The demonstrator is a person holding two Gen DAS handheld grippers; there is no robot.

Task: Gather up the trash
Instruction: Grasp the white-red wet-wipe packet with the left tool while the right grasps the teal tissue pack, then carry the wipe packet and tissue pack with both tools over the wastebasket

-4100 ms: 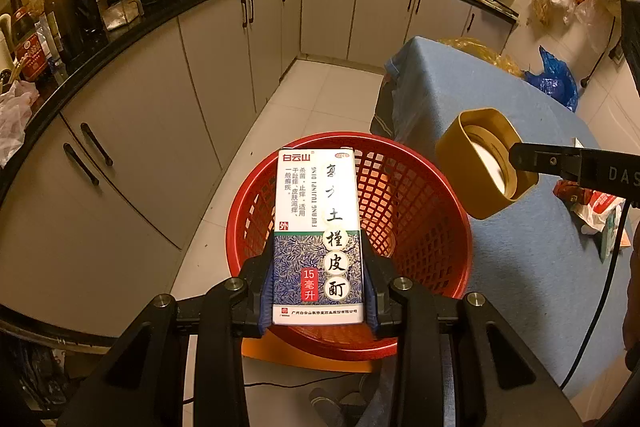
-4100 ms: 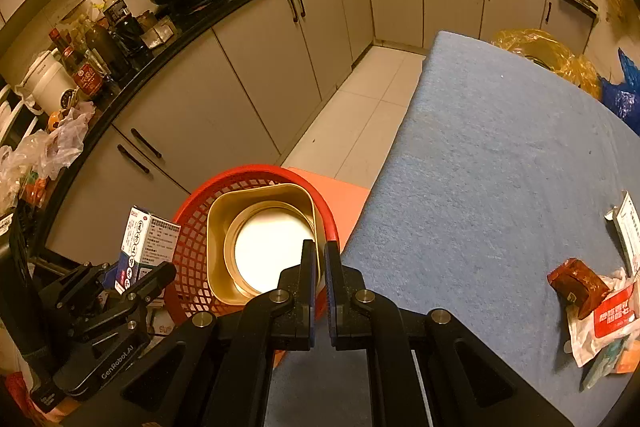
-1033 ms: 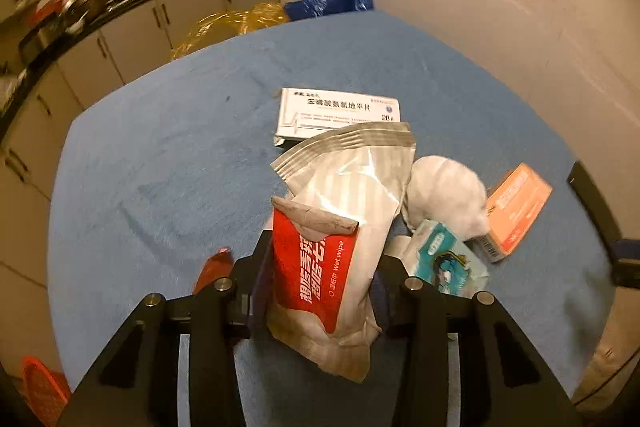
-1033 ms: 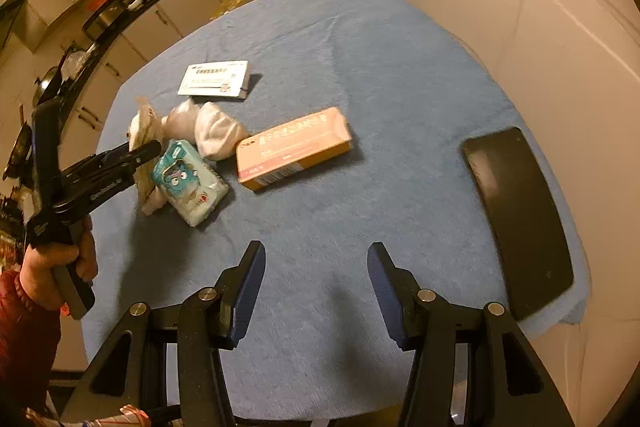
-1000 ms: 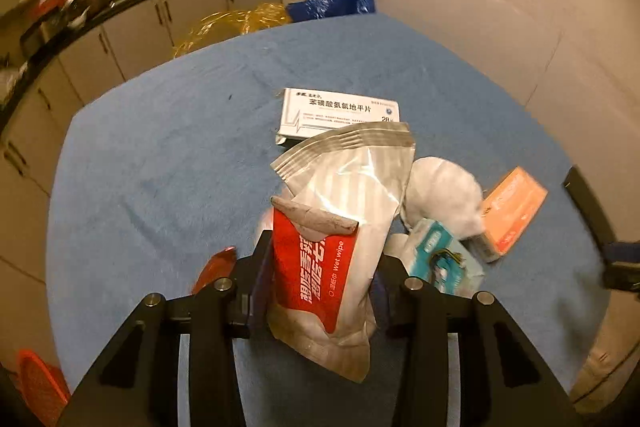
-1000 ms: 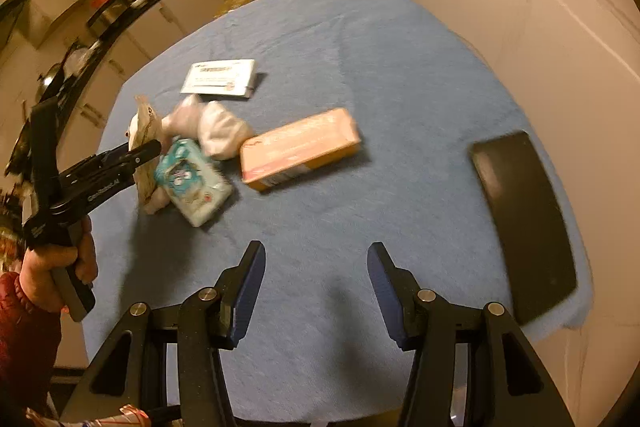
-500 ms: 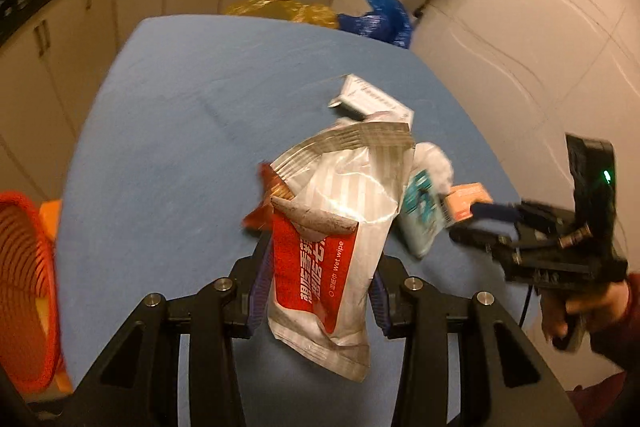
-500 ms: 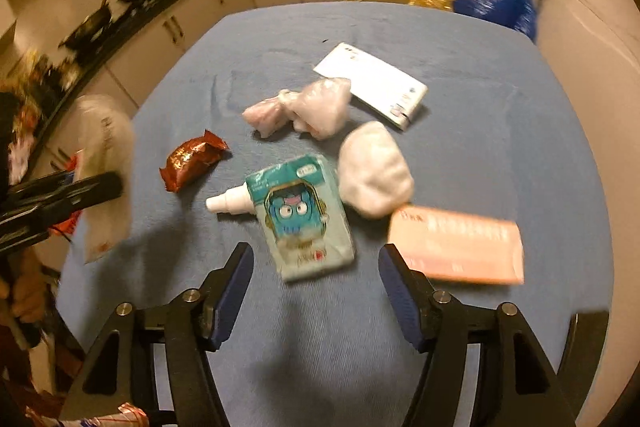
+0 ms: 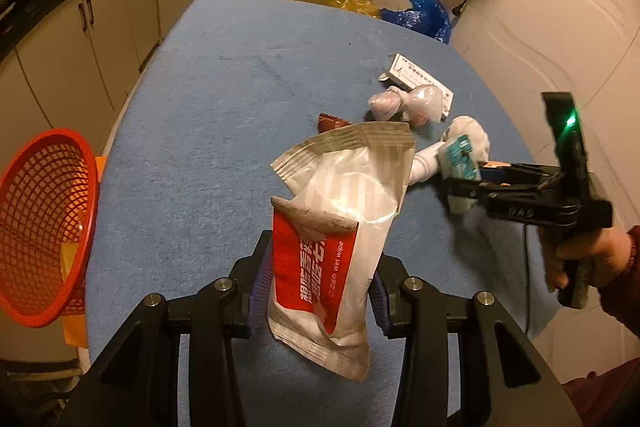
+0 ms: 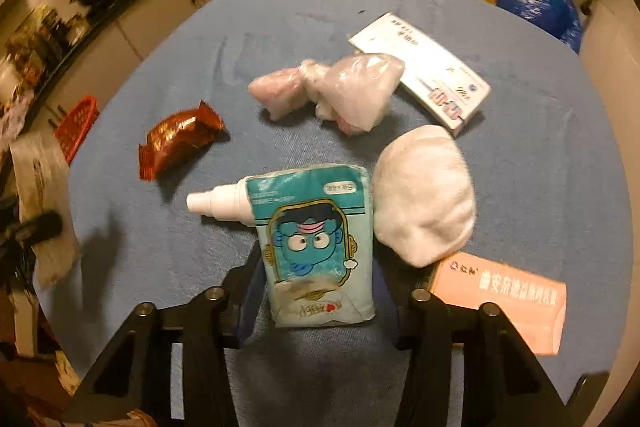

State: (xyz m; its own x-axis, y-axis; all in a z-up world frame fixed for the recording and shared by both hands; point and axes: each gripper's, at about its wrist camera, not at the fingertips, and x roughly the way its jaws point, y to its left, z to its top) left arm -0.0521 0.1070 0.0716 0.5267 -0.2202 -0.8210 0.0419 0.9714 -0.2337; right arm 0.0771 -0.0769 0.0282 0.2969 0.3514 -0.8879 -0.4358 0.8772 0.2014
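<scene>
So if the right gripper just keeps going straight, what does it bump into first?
Probably the blue pouch. It already lies between the closing jaws of the right gripper, which points down at the table.

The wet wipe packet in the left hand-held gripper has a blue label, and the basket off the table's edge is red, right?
Not quite. In the left wrist view the wet wipe packet clamped in the left hand-held gripper has a red label, not blue. The basket off the table's edge is red.
</scene>
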